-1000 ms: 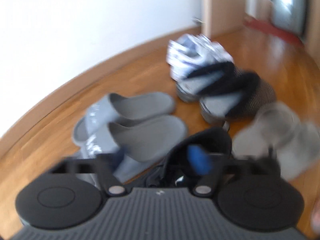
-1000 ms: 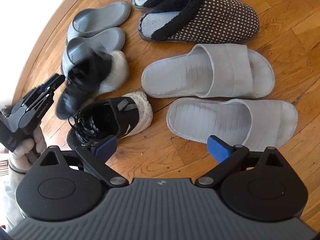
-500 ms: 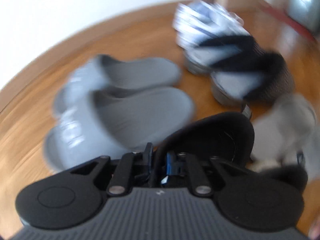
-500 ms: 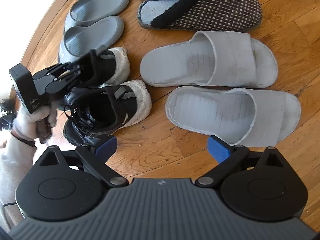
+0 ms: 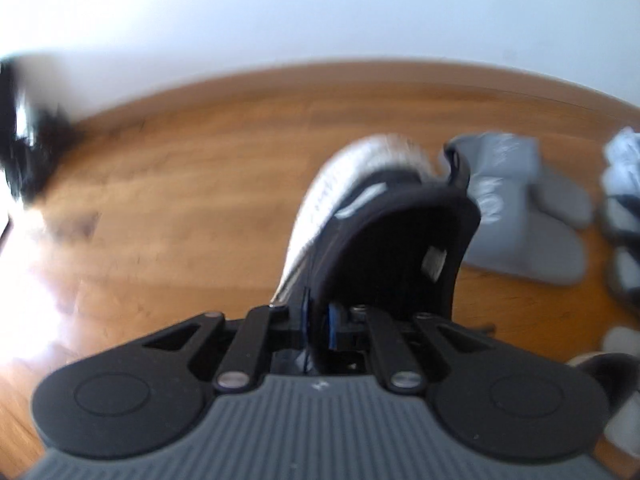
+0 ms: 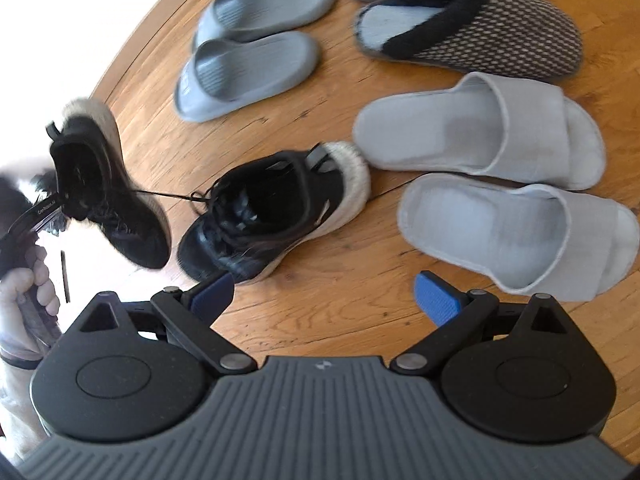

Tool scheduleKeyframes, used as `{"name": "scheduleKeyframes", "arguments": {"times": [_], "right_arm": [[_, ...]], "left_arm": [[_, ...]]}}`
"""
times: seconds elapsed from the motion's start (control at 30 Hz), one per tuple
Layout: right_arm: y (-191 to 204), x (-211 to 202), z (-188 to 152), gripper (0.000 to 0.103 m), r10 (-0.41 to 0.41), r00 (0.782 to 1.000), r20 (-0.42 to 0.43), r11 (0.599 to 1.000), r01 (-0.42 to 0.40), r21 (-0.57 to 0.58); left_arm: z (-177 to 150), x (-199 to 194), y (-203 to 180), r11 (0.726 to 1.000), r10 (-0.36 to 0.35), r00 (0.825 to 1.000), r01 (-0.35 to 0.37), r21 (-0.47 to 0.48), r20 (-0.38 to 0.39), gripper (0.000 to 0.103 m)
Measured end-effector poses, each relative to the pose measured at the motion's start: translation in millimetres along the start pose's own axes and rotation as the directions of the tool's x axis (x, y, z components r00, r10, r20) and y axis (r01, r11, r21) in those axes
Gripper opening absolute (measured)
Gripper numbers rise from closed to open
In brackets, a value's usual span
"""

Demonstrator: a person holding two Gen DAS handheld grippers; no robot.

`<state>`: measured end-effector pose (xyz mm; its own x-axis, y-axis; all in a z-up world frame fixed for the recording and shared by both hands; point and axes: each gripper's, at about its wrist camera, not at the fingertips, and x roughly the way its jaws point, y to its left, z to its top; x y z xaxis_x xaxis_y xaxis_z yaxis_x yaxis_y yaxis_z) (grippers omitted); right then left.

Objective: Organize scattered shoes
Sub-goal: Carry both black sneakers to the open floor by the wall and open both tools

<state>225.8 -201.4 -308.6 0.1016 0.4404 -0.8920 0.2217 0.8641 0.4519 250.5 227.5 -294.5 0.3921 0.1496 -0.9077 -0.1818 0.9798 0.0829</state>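
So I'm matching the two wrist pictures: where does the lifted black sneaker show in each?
Left wrist: the lifted black sneaker fills the centre, its collar clamped in the left gripper.
Right wrist: far left, lifted off the floor.
Shared landmark: grey rubber slides.

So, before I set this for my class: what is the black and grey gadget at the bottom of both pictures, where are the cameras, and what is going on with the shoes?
No robot here: a person holds a hand-held two-finger gripper in each hand, each with a camera looking along its fingers. The left-hand view shows the left gripper shut on the collar of a black sneaker, lifted off the wooden floor. The right-hand view shows the right gripper open and empty above the other black sneaker. Also on the floor: grey slides, dotted slippers and pale open-toe slippers, each pair side by side.
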Motion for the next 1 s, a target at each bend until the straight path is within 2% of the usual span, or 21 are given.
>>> {"name": "scheduleKeyframes", "arguments": {"times": [0.07, 0.17, 0.2, 0.23, 0.3, 0.43, 0.5, 0.57, 0.63, 0.73, 0.8, 0.83, 0.87, 0.9, 0.93, 1.0], "right_arm": [[5, 4, 0, 0.099, -0.009, 1.0, -0.005, 1.0, 0.009, -0.004], [30, 17, 1, 0.1, -0.025, 1.0, -0.013, 0.997, 0.024, -0.079], [40, 21, 1, 0.1, -0.03, 0.999, -0.016, 0.993, 0.028, -0.114], [51, 26, 1, 0.101, -0.036, 0.999, -0.018, 0.988, 0.032, -0.15], [83, 43, 3, 0.101, -0.023, 0.999, -0.039, 0.973, 0.013, -0.231], [164, 91, 14, 0.102, 0.061, 0.992, -0.107, 0.952, -0.09, -0.292], [213, 117, 20, 0.103, 0.092, 0.988, -0.121, 0.939, -0.127, -0.319], [255, 145, 24, 0.103, 0.1, 0.989, -0.107, 0.938, -0.13, -0.321], [291, 174, 25, 0.103, 0.115, 0.988, -0.104, 0.935, -0.143, -0.324], [330, 217, 13, 0.102, 0.088, 0.993, -0.083, 0.94, -0.111, -0.323], [342, 252, -1, 0.103, -0.028, 0.998, -0.056, 0.948, 0.008, -0.318], [344, 268, -6, 0.1, -0.056, 0.996, -0.07, 0.948, 0.031, -0.316], [346, 284, -10, 0.092, -0.085, 0.993, -0.085, 0.948, 0.054, -0.314], [348, 294, -15, 0.085, -0.106, 0.991, -0.079, 0.937, 0.072, -0.343], [350, 301, -21, 0.06, -0.123, 0.99, -0.065, 0.92, 0.089, -0.382], [353, 307, -33, 0.053, -0.14, 0.99, -0.027, 0.881, 0.112, -0.46]], "left_arm": [[-9, 18, 12, 1.0, -0.01, 0.999, 0.009, -0.021, -0.038, 0.021], [-24, 17, 26, 1.0, 0.021, 1.0, -0.021, -0.016, 0.005, 0.049], [-26, 13, 28, 1.0, 0.014, 1.0, -0.013, -0.015, 0.023, 0.067], [-27, 10, 29, 1.0, 0.0, 0.999, 0.001, -0.015, 0.032, 0.077], [-33, -4, 44, 1.0, -0.025, 0.999, 0.025, -0.014, 0.048, 0.078], [-44, -48, 73, 0.999, -0.006, 0.999, 0.008, -0.039, 0.052, 0.082], [-62, -77, 84, 0.997, 0.046, 0.998, -0.044, -0.056, 0.042, 0.085], [-82, -107, 103, 0.997, 0.056, 0.998, -0.055, -0.061, 0.015, 0.087], [-104, -132, 127, 0.991, 0.052, 0.999, -0.052, -0.122, 0.002, 0.095], [-145, -154, 164, 0.956, 0.032, 0.999, -0.019, -0.292, 0.042, 0.097], [-174, -155, 188, 0.909, 0.032, 0.997, 0.001, -0.418, 0.071, 0.097], [-180, -152, 194, 0.894, 0.022, 0.997, 0.012, -0.449, 0.07, 0.097], [-188, -145, 201, 0.872, -0.004, 0.998, 0.033, -0.489, 0.059, 0.097], [-192, -141, 206, 0.861, -0.027, 0.999, 0.047, -0.507, 0.046, 0.097], [-192, -140, 209, 0.861, -0.03, 0.999, 0.04, -0.506, 0.028, 0.097], [-193, -139, 206, 0.876, -0.037, 0.999, 0.04, -0.481, 0.015, 0.097]]}}
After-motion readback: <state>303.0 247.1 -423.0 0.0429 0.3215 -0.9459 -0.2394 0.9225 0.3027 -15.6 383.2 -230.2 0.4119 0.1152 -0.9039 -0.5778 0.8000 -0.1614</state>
